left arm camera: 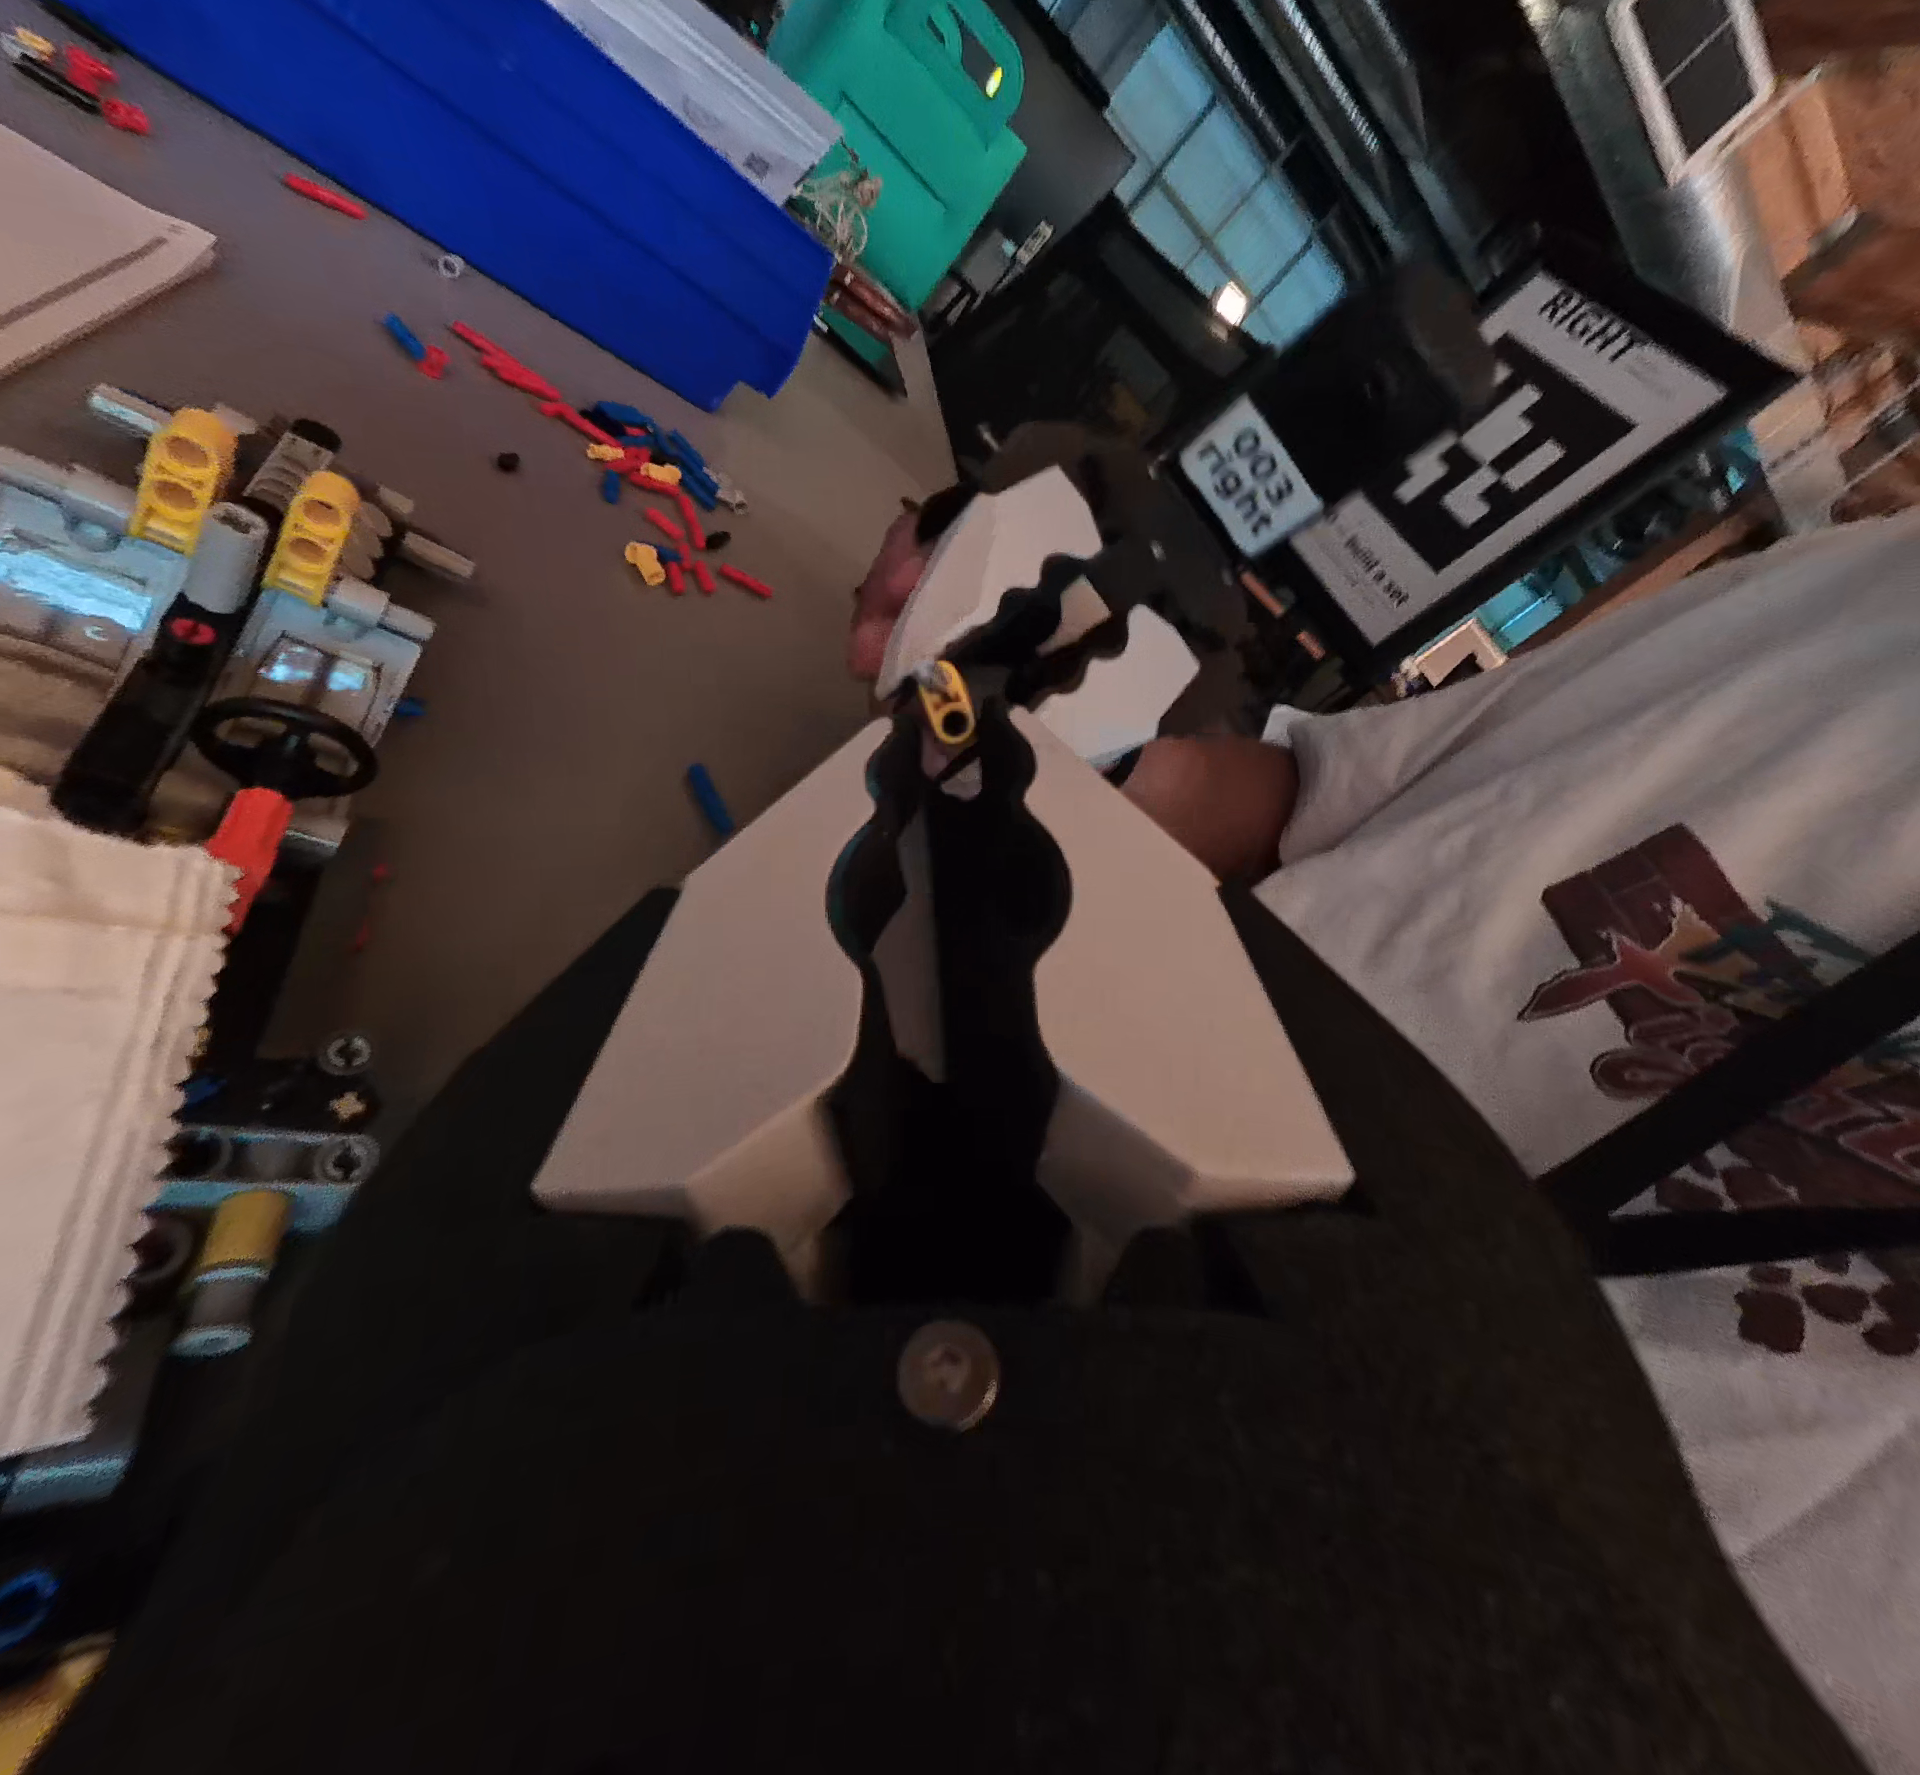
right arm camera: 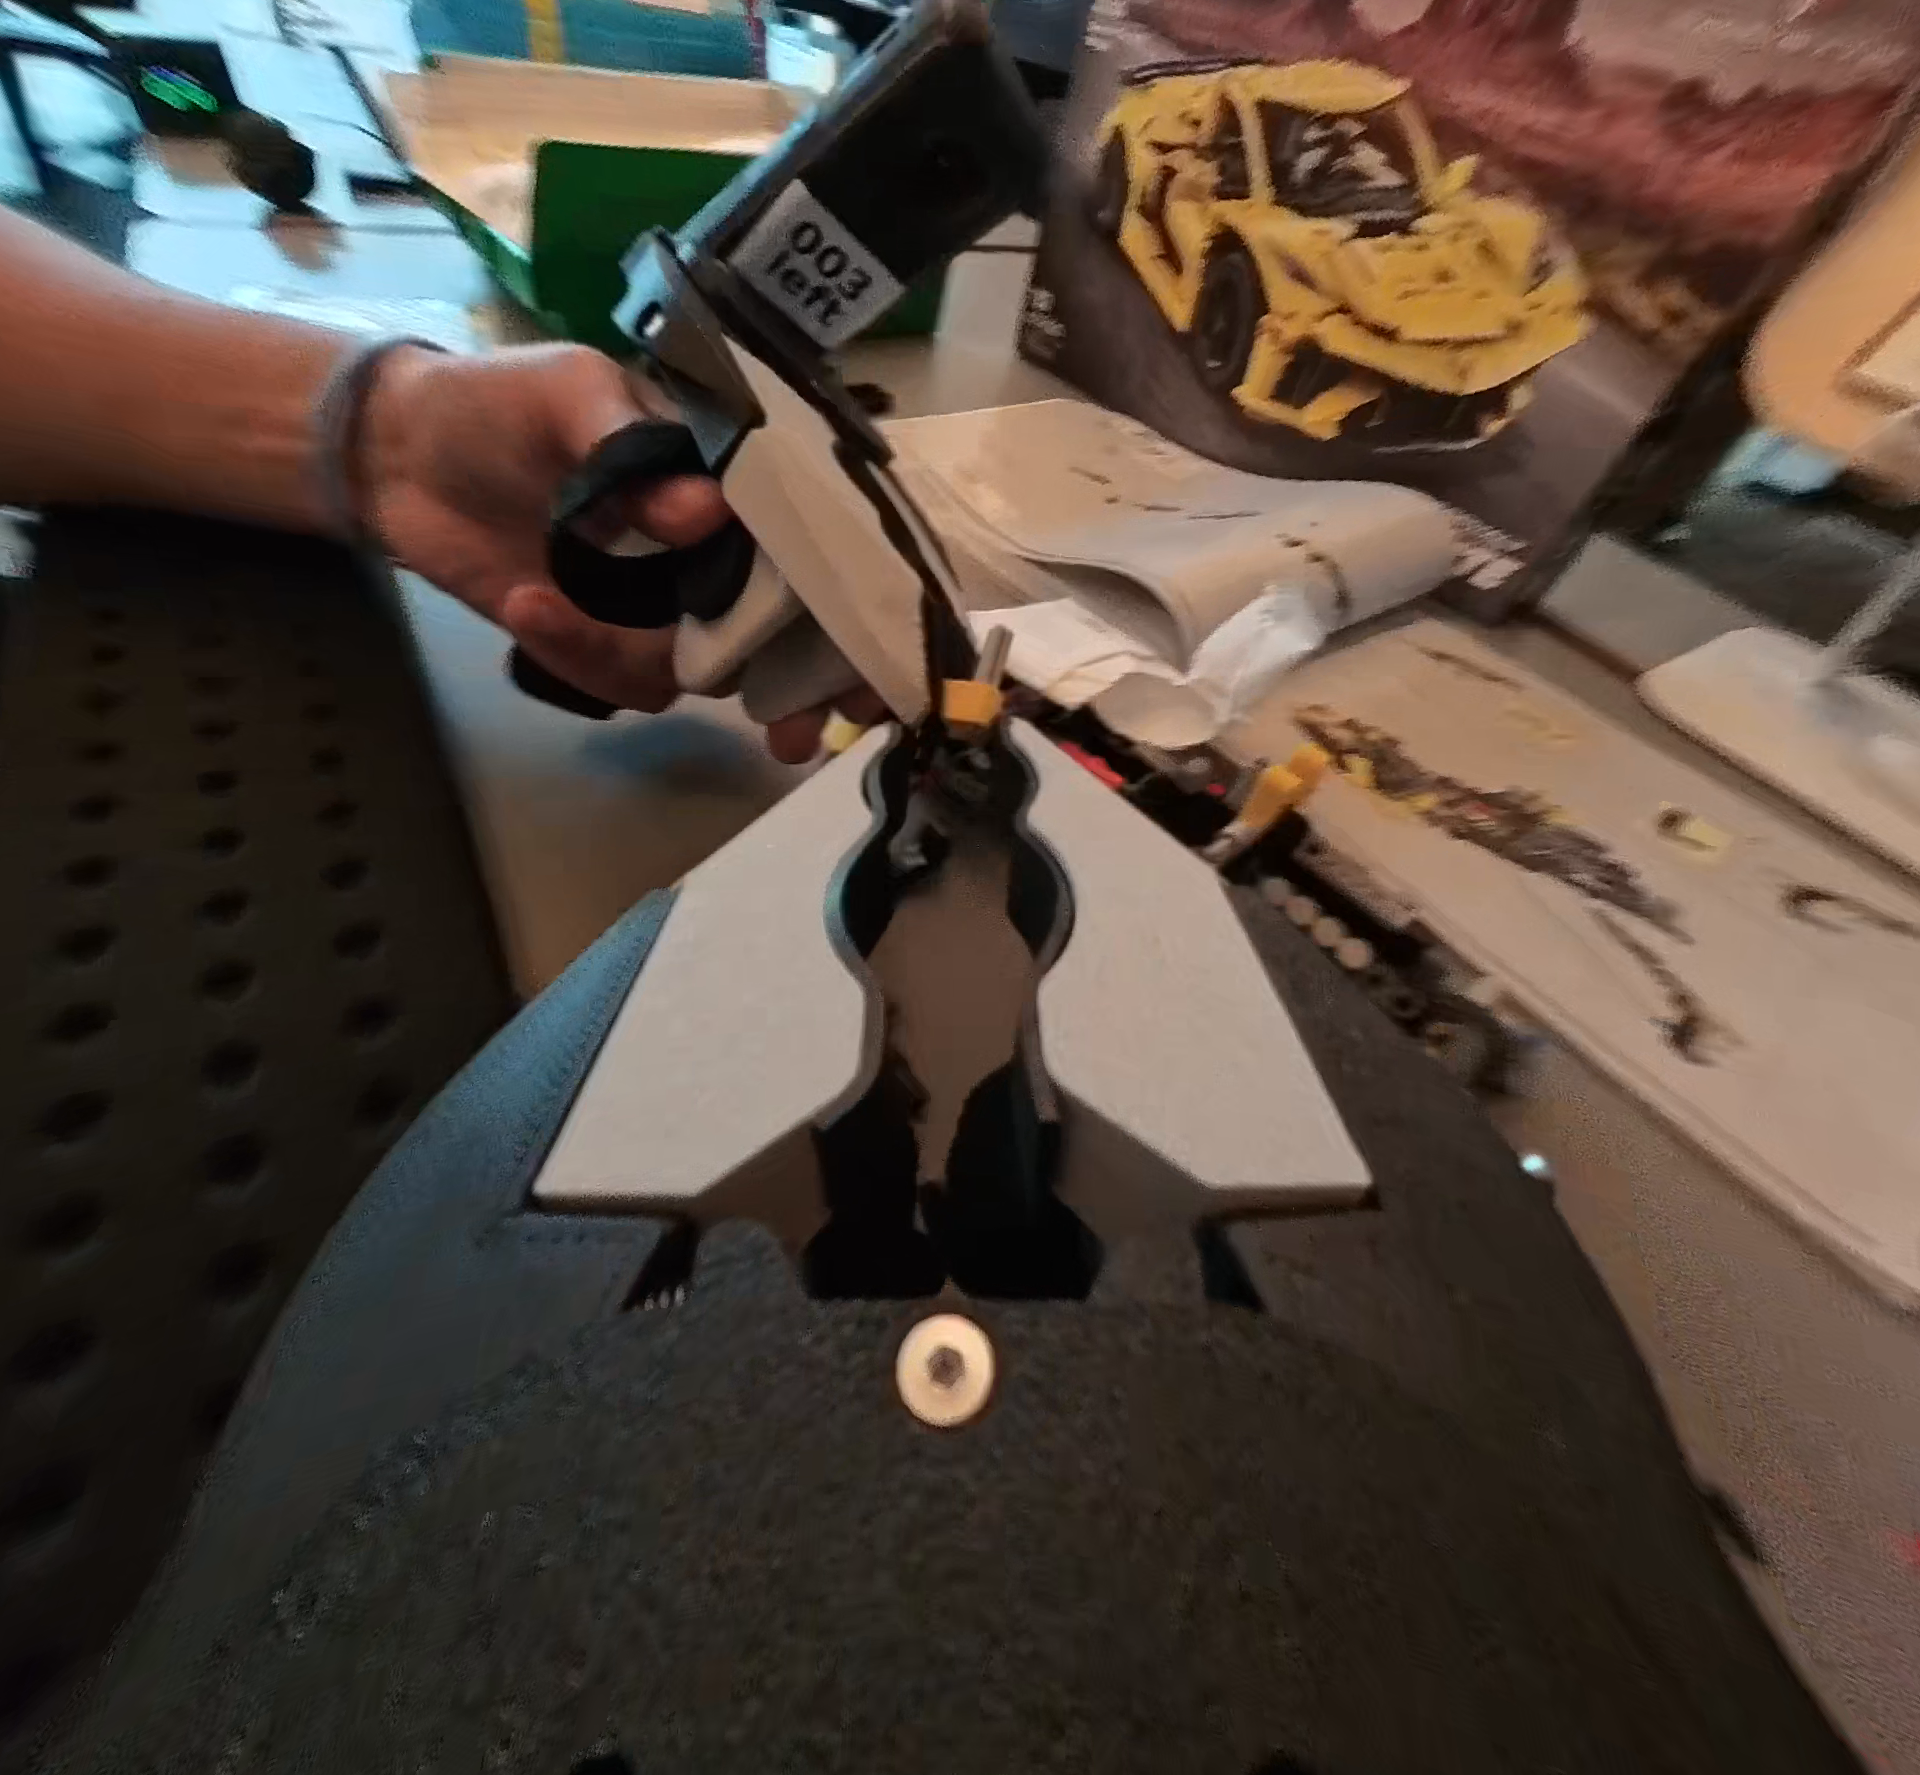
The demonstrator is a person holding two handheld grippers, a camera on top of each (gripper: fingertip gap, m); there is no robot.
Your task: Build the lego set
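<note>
My left gripper is shut on a small yellow connector and holds it in the air above the table. A short grey axle sticks out of the connector. My right gripper is shut, with its tips right under the connector. I cannot tell what, if anything, is between its pads. The two grippers meet tip to tip: the right one shows in the left wrist view and the left one in the right wrist view. A partly built model with a black steering wheel lies to the left.
Loose red, blue and yellow pieces lie on the grey table in front of a blue bin. The set's box, an open booklet and dark parts on white paper are to the right. A hand holds the left gripper. The grippers are tip to tip, or close to it.
</note>
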